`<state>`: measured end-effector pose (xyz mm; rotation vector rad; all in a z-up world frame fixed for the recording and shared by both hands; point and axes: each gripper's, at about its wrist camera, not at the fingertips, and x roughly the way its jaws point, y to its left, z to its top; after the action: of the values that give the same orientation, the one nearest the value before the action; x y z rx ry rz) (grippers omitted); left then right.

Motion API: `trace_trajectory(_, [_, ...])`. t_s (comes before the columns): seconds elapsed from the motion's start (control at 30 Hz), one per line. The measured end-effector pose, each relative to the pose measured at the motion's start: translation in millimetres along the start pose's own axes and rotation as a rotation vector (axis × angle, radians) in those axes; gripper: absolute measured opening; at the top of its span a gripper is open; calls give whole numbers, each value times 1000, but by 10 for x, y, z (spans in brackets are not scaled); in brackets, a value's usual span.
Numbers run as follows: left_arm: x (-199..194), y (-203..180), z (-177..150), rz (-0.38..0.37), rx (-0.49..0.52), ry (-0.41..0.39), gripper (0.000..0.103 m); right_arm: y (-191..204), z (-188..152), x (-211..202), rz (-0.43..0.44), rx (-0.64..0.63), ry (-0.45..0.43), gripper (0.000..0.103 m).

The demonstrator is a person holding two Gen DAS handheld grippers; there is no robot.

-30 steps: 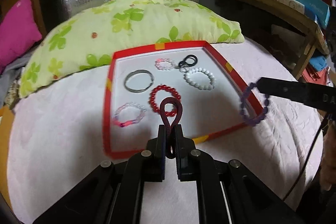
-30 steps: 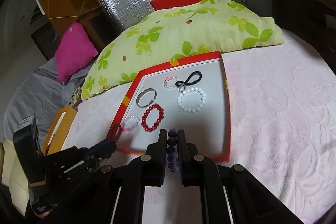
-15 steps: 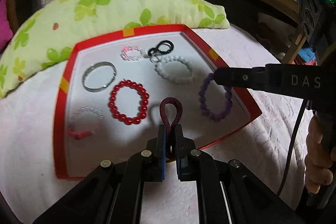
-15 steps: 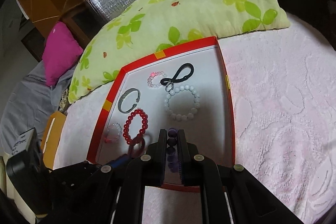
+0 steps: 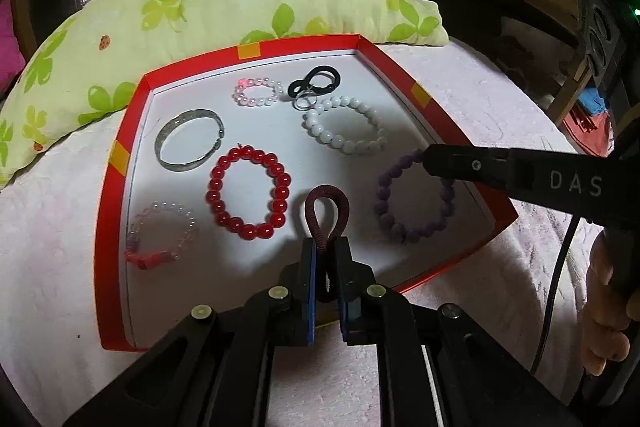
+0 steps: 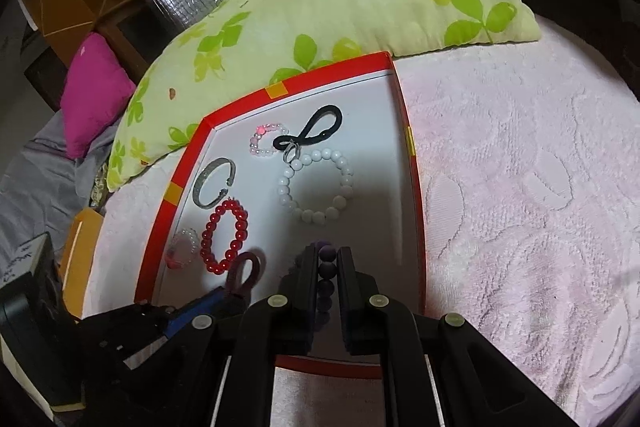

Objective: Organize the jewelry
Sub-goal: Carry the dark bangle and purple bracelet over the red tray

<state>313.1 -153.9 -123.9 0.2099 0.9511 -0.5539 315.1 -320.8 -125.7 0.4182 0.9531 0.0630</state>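
On a pink bedspread (image 6: 520, 187), against a green-leafed pillow (image 5: 224, 3), lies a shallow red-rimmed tray (image 5: 120, 131) with a white floor that holds the jewelry. Along its far edge sit a small bracelet of pale pink beads (image 5: 258, 92) and a black figure-eight loop (image 5: 316, 85) with a little metal ring touching a white bead bracelet (image 5: 344, 125). Left of those lies an open silver bangle (image 5: 188, 145), and just beside it a bracelet of glossy red beads (image 5: 248, 193). Near the left rim rests a clear bead bracelet (image 5: 162, 235) with a red tassel.

The left gripper (image 5: 326, 255) is clamped tight on a dark maroon corded hair tie (image 5: 326, 207), whose loop stands out past the fingertips over the tray's near middle. The right gripper (image 6: 326, 263) is pinched closed on a purple bead bracelet (image 5: 412, 199); seen from the left wrist, the matte beads hang in a ring from the black fingers, low over the tray's right side, casting a shadow on the white floor. Whether the beads touch the floor cannot be told. A hand (image 5: 608, 307) grips the right handle at the picture's edge.
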Motion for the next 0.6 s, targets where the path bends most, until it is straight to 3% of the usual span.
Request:
trace_trajectory(0.47, [-37, -25, -15, 33, 23, -10, 11, 14, -51, 9, -52, -18, -8, 11])
trace_trajectory(0.6, [-44, -10, -13, 47, 16, -11, 18, 6, -53, 5, -64, -17, -13, 11])
